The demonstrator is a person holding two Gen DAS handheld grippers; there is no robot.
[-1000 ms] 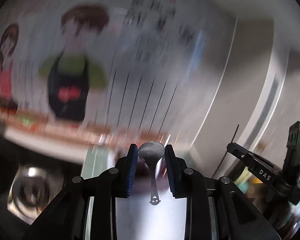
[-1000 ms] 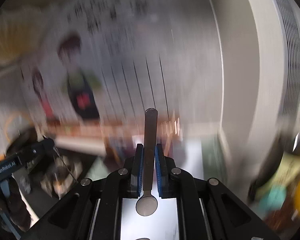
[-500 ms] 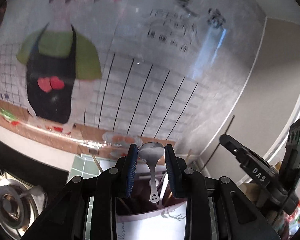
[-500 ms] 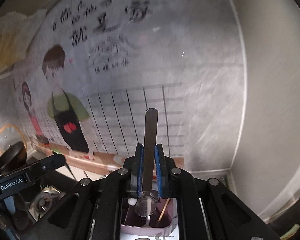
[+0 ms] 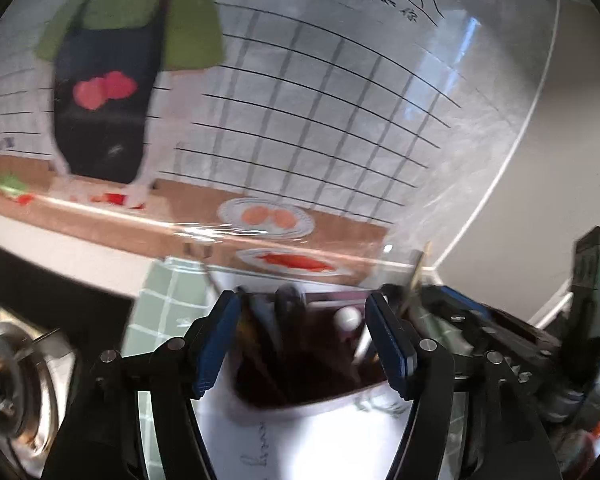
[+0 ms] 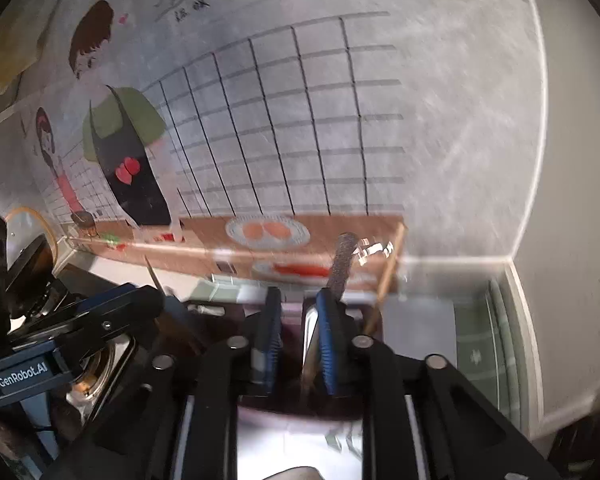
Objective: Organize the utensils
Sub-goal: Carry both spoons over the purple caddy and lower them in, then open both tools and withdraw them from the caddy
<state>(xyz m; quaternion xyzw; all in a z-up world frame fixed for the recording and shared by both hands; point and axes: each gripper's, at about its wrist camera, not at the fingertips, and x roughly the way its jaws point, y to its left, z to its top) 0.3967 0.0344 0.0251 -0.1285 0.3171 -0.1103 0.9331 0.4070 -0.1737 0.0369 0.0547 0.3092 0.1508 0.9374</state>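
Utensil holder [image 5: 300,396] rim under both opening grippers | wall [image 5: 340,120] just behind

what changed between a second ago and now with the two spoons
Both grippers came down over the utensil holder. The left gripper is opening and its small spoon is gone from between the fingers, apparently dropped into the holder. The right gripper is opening too; its dark-handled spoon now tilts beside the right finger, no longer pinched upright. The illustrated wall sheet and the stove burner stayed put.
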